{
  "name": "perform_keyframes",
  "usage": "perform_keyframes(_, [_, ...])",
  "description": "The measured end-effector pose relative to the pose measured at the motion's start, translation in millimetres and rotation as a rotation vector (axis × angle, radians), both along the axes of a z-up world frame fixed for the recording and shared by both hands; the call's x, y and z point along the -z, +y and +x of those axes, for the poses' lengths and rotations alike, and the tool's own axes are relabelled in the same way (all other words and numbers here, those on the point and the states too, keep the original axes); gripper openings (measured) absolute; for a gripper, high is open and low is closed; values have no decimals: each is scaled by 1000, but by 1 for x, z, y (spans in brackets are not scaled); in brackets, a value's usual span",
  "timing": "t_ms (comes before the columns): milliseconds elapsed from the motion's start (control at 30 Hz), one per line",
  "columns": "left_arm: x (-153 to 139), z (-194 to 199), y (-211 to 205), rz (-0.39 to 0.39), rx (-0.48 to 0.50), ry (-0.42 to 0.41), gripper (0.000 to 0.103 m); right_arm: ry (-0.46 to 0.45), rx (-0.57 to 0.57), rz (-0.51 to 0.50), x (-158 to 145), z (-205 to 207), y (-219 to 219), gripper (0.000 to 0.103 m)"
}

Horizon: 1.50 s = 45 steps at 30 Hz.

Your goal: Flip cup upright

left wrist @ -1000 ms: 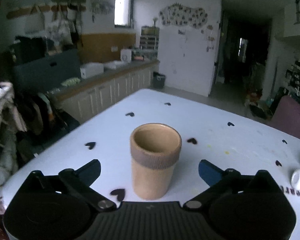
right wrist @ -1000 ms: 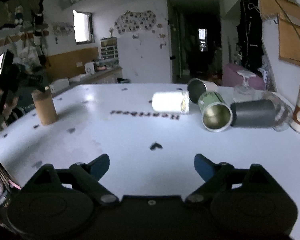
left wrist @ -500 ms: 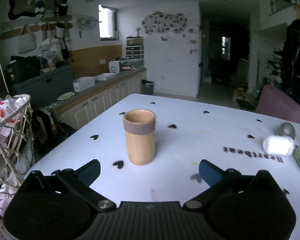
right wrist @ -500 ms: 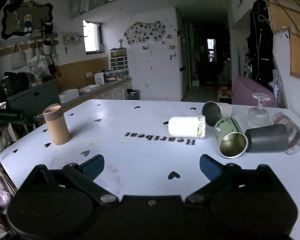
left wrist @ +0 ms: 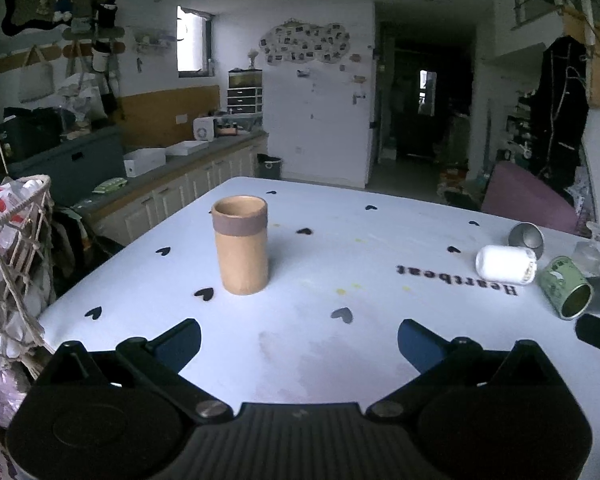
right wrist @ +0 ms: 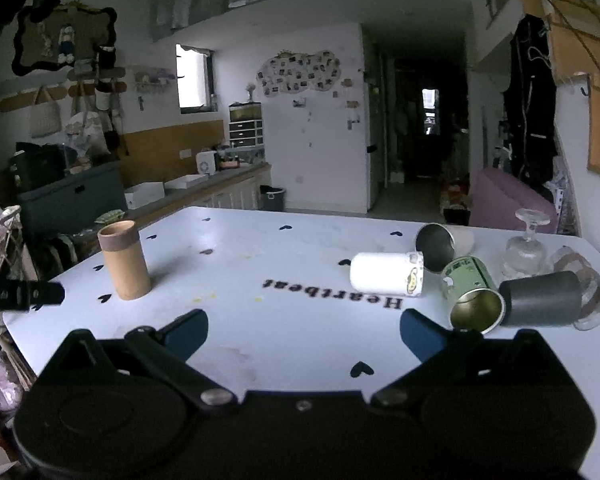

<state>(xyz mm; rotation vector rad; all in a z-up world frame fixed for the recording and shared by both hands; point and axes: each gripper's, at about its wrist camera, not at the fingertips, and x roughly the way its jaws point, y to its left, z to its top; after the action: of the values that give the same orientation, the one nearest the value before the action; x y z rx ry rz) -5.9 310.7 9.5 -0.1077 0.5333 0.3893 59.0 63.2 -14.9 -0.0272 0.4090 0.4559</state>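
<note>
**Left wrist view: cup upright, both grippers clear of it**

Your white worktop [left wrist: 340, 344] carries scattered heart marks. The tan cup [left wrist: 241, 244] stands upright, mouth up, toward its left edge. Far right, well apart from it, a white cup [right wrist: 387, 274], green tin [right wrist: 473, 295] and dark grey cup [right wrist: 540, 300] lie on their sides. Your left gripper [left wrist: 299, 338] has its fingers spread, holding nothing, short of the cup. Your right gripper [right wrist: 303, 330] is likewise spread and empty.
</note>
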Motion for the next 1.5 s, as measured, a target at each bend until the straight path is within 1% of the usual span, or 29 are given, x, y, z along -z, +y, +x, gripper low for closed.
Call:
perform_keyframes(300, [3, -7, -12, 11, 31, -2, 103, 9, 16, -30, -1, -1, 3, 103])
perform_keyframes(1500, [6, -10, -13, 14, 31, -1, 103, 11, 19, -35, -1, -2, 5, 103])
